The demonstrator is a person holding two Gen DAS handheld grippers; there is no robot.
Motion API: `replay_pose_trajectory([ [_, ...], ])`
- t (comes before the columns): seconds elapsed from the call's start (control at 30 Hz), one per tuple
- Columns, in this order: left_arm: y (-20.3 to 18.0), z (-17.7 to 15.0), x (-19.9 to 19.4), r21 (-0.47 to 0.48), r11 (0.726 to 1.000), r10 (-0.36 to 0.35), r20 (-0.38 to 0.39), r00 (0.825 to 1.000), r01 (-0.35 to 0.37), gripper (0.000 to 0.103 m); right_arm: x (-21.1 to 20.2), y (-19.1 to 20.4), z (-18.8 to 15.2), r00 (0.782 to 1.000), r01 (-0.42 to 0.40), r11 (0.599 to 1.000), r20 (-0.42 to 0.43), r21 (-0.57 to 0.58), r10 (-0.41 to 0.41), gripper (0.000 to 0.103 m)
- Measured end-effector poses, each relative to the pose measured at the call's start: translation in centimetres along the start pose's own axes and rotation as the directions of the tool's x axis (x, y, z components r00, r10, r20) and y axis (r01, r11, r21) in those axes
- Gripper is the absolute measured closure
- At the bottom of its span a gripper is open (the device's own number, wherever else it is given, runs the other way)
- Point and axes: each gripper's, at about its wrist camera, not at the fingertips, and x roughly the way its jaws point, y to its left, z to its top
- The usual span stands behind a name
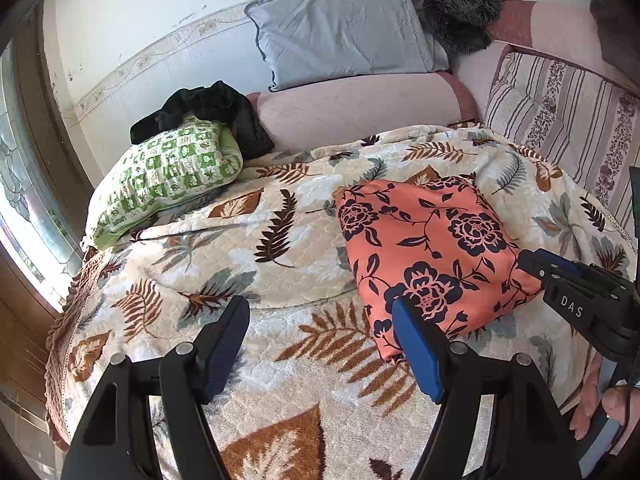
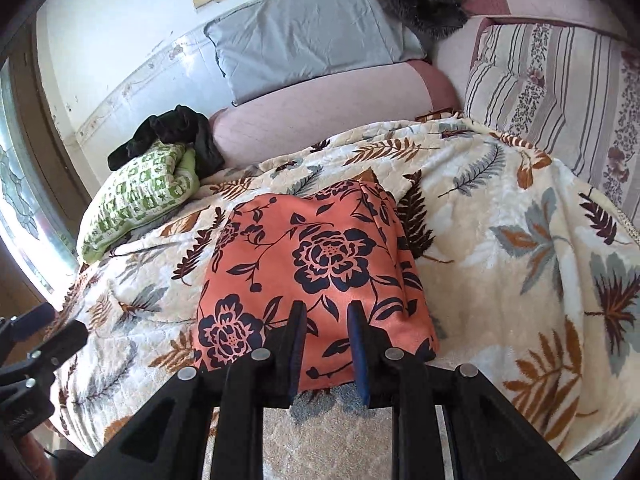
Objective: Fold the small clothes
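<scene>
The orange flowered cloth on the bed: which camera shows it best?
The right wrist view: the orange flowered cloth lies central, nearly whole. In the left wrist view it sits off to the right, its near corner hidden behind a claw finger.

garment: an orange cloth (image 1: 424,256) printed with dark navy flowers, leaves and vines
state: folded into a compact, roughly rectangular bundle, layered edges showing along one side
pose: lying flat, slightly puffed, its near corner rounded
place: on the leaf-patterned bedspread (image 1: 248,248), well apart from the green checked pillow (image 1: 168,180) at the bed's far corner
</scene>
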Motion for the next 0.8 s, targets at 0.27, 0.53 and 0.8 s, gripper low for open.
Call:
replay_pose_trajectory([
  [0.27,1.3,-1.0,-0.7,-0.020,0.999,0.027,-0.010,1.000,-0.027,0.028,0.4,2.4,-1.0,0.999,0.034,0.997,0.003,-0.072,-0.033,0.079],
  [0.53,1.5,-1.2,-0.1,-0.026,0.999,0.033,-0.025,0.999,-0.033,0.028,0.9,3.1,-1.2,0.999,0.051,0.993,-0.005,-0.109,-0.052,0.079],
  [0.8,0.7,-1.4,1.1,-0.008,1.000,0.029,-0.051,0.998,-0.030,0.028,1.5,2.7,-1.0,0.998,0.065,0.992,-0.014,-0.106,-0.067,0.079],
])
